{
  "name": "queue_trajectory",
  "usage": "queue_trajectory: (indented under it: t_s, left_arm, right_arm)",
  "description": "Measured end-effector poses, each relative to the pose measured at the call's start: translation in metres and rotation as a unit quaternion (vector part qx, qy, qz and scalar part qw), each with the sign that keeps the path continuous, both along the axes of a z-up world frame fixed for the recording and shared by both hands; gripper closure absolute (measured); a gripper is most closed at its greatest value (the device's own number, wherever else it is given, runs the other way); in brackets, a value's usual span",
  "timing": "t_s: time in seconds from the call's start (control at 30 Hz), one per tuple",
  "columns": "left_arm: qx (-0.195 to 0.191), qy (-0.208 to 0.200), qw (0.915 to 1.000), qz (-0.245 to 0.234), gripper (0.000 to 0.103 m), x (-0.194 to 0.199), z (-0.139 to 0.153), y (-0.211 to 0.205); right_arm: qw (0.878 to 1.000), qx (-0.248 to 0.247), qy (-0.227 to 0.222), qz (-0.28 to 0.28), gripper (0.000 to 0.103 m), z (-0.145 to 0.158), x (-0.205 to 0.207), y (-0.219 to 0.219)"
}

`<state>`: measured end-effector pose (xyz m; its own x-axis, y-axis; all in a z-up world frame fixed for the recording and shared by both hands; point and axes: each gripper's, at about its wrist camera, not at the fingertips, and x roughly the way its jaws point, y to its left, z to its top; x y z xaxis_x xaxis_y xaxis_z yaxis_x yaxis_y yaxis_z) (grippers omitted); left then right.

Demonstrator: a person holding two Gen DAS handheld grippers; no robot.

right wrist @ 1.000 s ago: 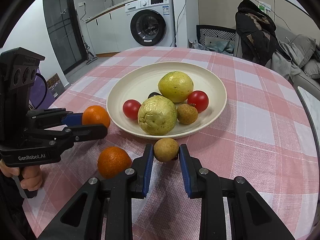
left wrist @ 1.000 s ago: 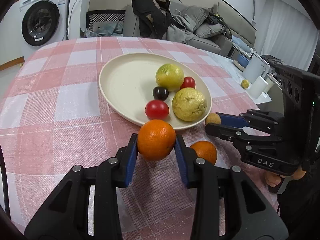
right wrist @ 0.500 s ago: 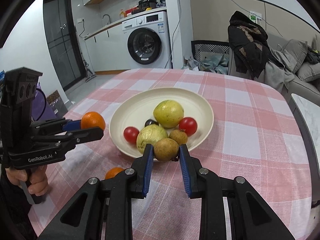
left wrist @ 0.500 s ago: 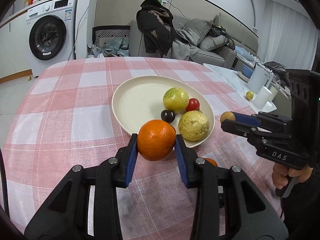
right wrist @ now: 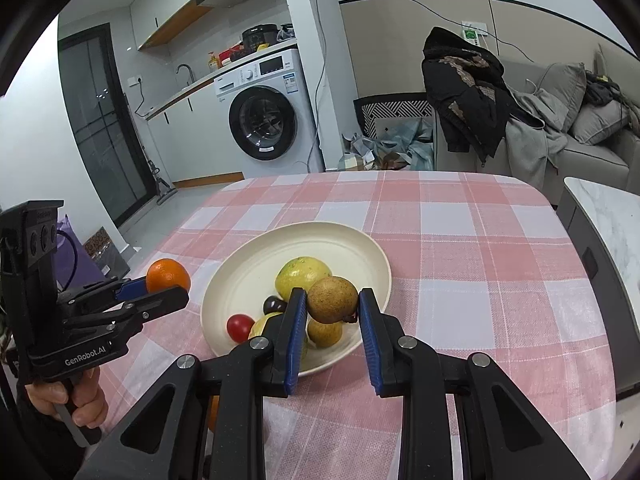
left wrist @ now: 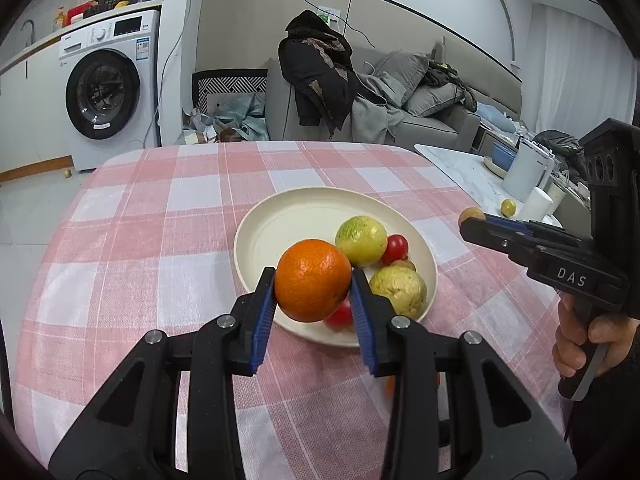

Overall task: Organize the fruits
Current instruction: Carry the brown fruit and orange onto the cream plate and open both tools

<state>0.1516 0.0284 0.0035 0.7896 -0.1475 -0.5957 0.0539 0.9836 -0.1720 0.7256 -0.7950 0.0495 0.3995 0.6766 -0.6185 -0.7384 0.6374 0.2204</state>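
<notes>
L tongs [left wrist: 313, 286]: clamped on orange [left wrist: 312, 280], blue pads on both flanks; fruit held in air over near rim of plate [left wrist: 280, 224].
R tongs [right wrist: 333, 306]: clamped on small brown fruit [right wrist: 332, 299], also airborne, over near part of plate; same tool seen from L cam w/ fruit at tip [left wrist: 472, 216].
Change vs 1.0 s ago: both fruits were low, at or just above cloth short of plate; now lifted clear. Table and plate sit lower and farther off in both views, so both tools have risen.
Meaning: pick phase done for both items; carry in progress, release not yet made.
Plate contents: two yellow-green fruits [left wrist: 362, 240] [left wrist: 398, 291], red tomatoes [left wrist: 395, 249], dark round fruit [right wrist: 274, 305], another brown fruit [right wrist: 325, 332]; far and L half bare.
Off-plate: second orange [right wrist: 213, 412] on checked cloth [left wrist: 140, 240], mostly hidden behind tool arms in both views.
Next (est.): lower each fruit to bare plate area, then spread tongs.
Risk (est.): round fruit rolls on release; may knock tomatoes; tools near each other over plate.
</notes>
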Motion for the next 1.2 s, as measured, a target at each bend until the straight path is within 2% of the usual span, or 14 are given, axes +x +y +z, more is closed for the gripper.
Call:
queue_trajectory:
  t_s: [0.2,0.37,0.8,1.2]
  left_arm:
    - [0.01,-0.007,0.9999,0.004,0.07,0.013,0.003,-0.004]
    - [0.042,-0.009,0.9989,0.021,0.07,0.024,-0.005,-0.008]
    - [0.048,0.015,0.9986,0.015,0.07,0.04,-0.034,-0.004]
    - [0.056,0.027,0.998,0.012,0.07,0.046,-0.043,-0.006]
  right_arm:
    - [1.0,0.005,0.013,-0.013,0.076,0.0,0.011,0.004]
    - [1.0,0.004,0.027,-0.015,0.076,-0.015,0.017,0.007]
    - [0.999,-0.011,0.043,-0.012,0.076,-0.037,0.018,0.014]
    - [0.999,-0.026,0.038,-0.014,0.075,-0.042,0.017,0.019]
